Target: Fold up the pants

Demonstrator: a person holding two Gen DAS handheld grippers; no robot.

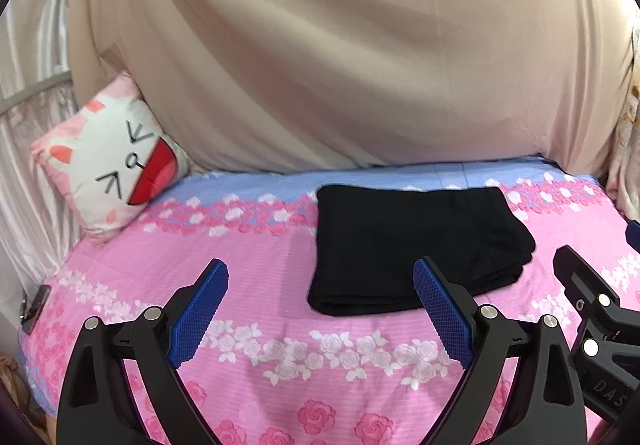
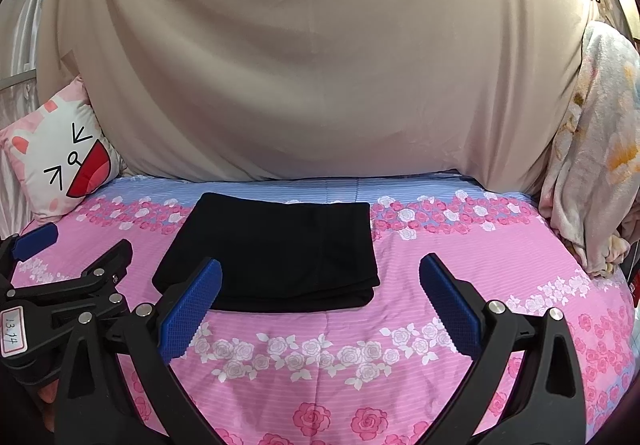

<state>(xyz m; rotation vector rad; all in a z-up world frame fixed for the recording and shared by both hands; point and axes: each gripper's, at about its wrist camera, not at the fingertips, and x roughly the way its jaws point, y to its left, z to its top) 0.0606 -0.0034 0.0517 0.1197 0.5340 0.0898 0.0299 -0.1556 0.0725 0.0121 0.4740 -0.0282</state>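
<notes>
A: Now, left wrist view, your items?
B: Your left gripper, fingers spread wide, empty. Black pants, folded flat on the floral bedsheet, just beyond; cat pillow far left.
A: Right wrist view?
B: Your right gripper, likewise agape, holding nothing. Pants lie ahead, slightly left.

Right tongs cut off by the left wrist view's right edge; dark object at bed edge too small to identify.
</notes>
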